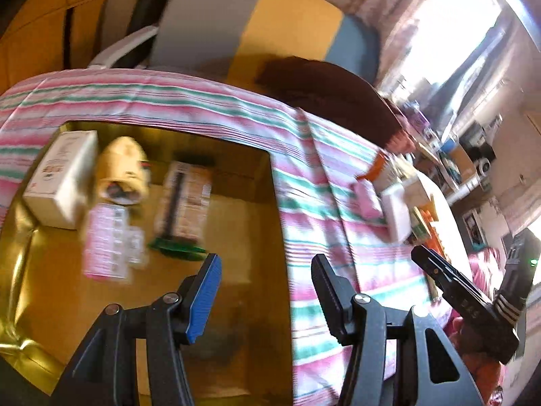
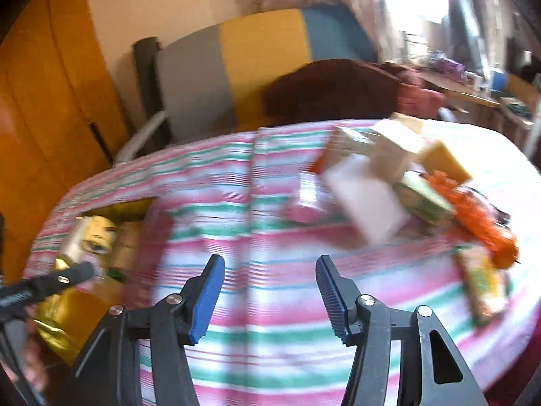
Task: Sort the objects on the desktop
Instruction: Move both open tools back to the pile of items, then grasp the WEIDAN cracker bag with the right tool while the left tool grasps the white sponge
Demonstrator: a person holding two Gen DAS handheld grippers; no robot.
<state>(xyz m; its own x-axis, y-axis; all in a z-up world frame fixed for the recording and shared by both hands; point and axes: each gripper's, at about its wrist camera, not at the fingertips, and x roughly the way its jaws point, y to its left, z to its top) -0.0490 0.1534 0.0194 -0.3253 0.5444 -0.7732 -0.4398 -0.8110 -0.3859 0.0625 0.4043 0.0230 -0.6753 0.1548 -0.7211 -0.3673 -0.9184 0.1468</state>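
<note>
Sorted items: a white carton (image 1: 61,177), a cream rolled bundle (image 1: 123,172), a pink printed card (image 1: 106,242) and a long packet with a green end (image 1: 184,203) lie in the gold-lined box (image 1: 20,247) at left of the left wrist view; all blurred, print unreadable.
Unsorted pile: a white box (image 2: 363,199), a pink packet (image 2: 309,196), a tan block (image 2: 446,160), a green-edged carton (image 2: 422,199) and an orange piece (image 2: 473,213) are heaped at right of centre in the right wrist view, touching or overlapping one another.
Surface: the pink, green and white striped cloth (image 2: 263,338) covers the table; the box sits sunk in it, cloth edge along its top and right sides.
Left gripper (image 1: 267,296): jaws spread, nothing between them; it points steeply down over the box's right rim, left finger over the gold floor, right finger over cloth.
Right gripper (image 2: 270,299): jaws apart and empty, tilted down over bare cloth, pile at upper right, box at lower left.
Cross-view: the right gripper's body shows at the lower right of the left wrist view; a black finger of the left one shows at the left edge of the right wrist view.
Open room: bare cloth lies between box and pile; the floor in the lower part of the box is bare.
Edges: a striped chair back (image 1: 257,20) stands beyond the far table edge.
</note>
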